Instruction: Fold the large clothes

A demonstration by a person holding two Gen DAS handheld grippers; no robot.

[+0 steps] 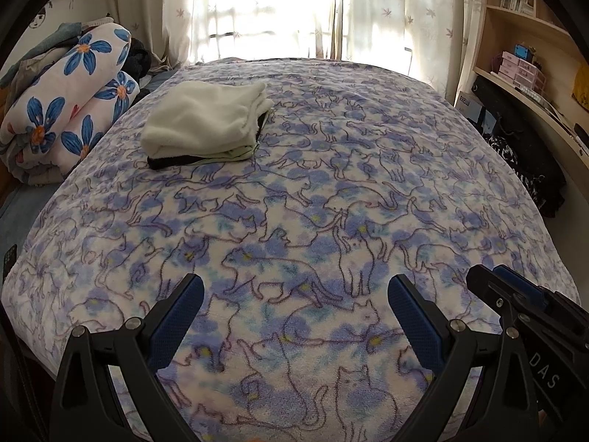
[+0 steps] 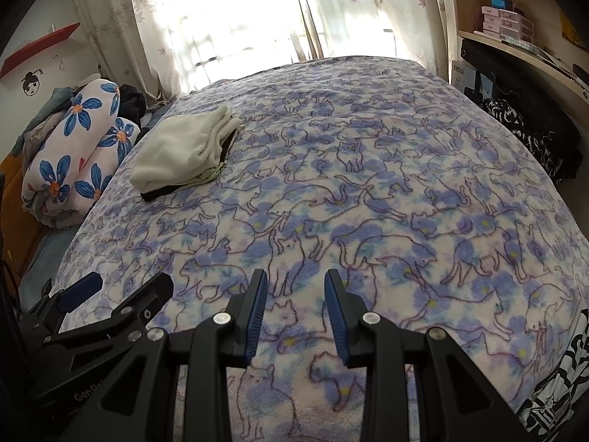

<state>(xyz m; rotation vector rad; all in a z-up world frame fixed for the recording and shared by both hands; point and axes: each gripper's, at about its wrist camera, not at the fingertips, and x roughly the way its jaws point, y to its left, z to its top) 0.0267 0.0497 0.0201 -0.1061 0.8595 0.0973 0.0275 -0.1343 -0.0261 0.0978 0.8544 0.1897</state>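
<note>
Sunlit bedroom, pale leaf-print curtains (image 1: 405, 11) at the far window, wooden shelving (image 1: 533, 37) on the right; wide bed under a fleecy blue-and-white blanket printed with cat outlines (image 1: 294, 221). Folded pile of soft clothes, cream fleece on top with a pale green and a black layer under it (image 1: 206, 125), resting on the far left part of the blanket, well apart from both tools. Rolled white quilt with big blue flowers (image 1: 70, 99) heaped off the bed's left edge; black-and-white patterned cloth (image 2: 552, 397) at the near right corner, possibly the next garment, though hard to say. Left gripper (image 1: 294, 313) spread wide over bare blanket, nothing between its blue pads; right gripper (image 2: 296, 316) partly open, also empty, hovering just beside it. Likely handling: light, limp, plush, nothing fragile; best pinched at a hem or shoulder corner, one tool per corner. Count: one folded pile with three visible layers, one rolled quilt, two grippers.
</note>
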